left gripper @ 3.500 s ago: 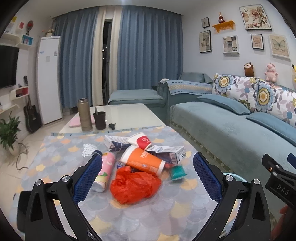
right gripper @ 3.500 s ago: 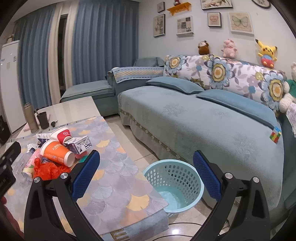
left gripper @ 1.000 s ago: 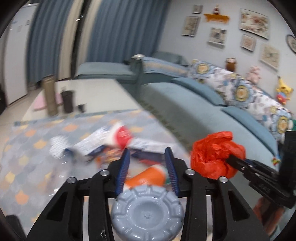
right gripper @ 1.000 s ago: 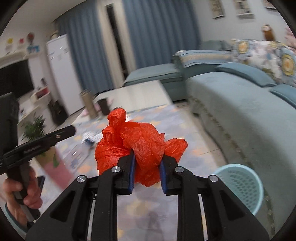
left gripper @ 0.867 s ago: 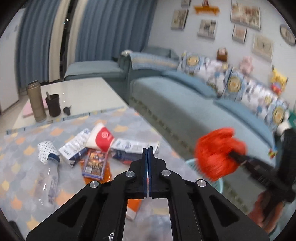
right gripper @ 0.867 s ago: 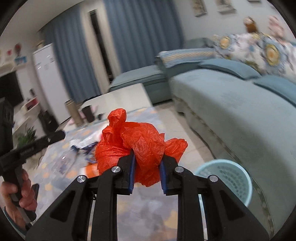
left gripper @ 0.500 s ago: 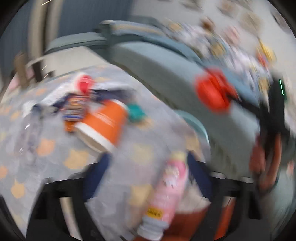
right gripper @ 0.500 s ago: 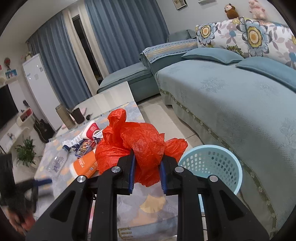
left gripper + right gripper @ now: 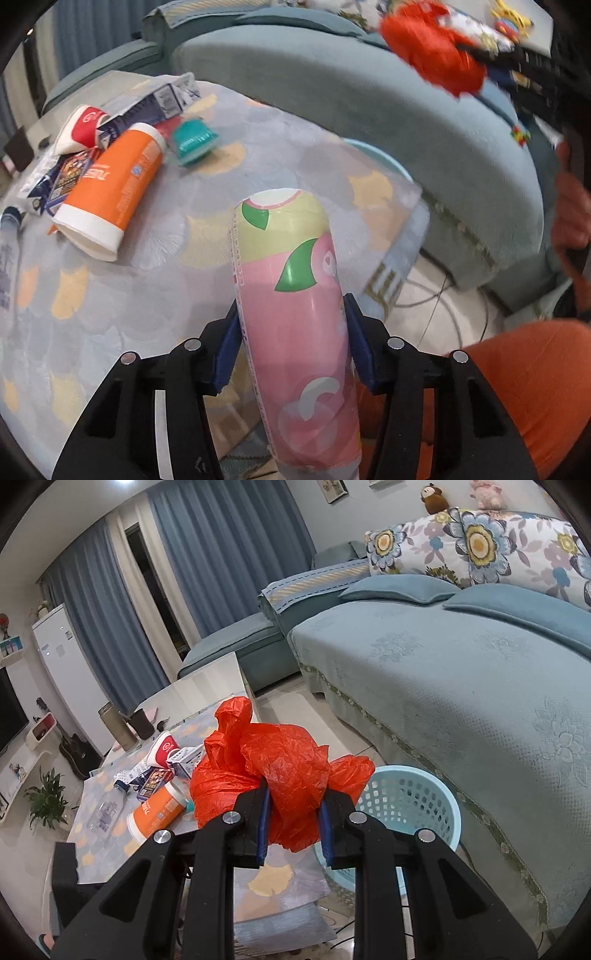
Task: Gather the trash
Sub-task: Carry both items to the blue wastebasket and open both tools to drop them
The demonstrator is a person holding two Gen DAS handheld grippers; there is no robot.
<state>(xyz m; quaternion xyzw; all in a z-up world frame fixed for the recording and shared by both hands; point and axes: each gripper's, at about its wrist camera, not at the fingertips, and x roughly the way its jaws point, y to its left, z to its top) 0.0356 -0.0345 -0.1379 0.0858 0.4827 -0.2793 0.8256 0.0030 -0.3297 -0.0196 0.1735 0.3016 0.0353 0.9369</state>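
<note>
On the far left of the patterned table [image 9: 122, 306] lies a clear plastic bottle [image 9: 105, 812], and beside it a heap of flattened cartons and wrappers [image 9: 59, 177] with a red-and-white paper cup [image 9: 79, 127] on its side at the far edge. Just right of the heap, an orange cup [image 9: 110, 188] lies tipped over with its white rim toward the near side, and a small teal cup [image 9: 194, 142] sits just right of that.

Nearer, at the table's near right part, the left gripper [image 9: 291, 332] points steeply down with a pink bottle [image 9: 291, 306] lying lengthwise between its 2 blue pads. Its jaws are closing, and both pads already sit against the bottle's sides. The bottle's pale green-and-pink end points away toward the far side.

Farther right, the right gripper [image 9: 293, 819] is almost fully closed, pinching a crumpled red plastic bag [image 9: 273, 771] that bulges out above and around its 2 fingers. The bag hangs in the air beyond the table's right edge. Just right of it, on the floor between table and blue sofa [image 9: 461, 686], stands a light blue trash basket [image 9: 417, 797]; whether anything lies inside it cannot be told.
</note>
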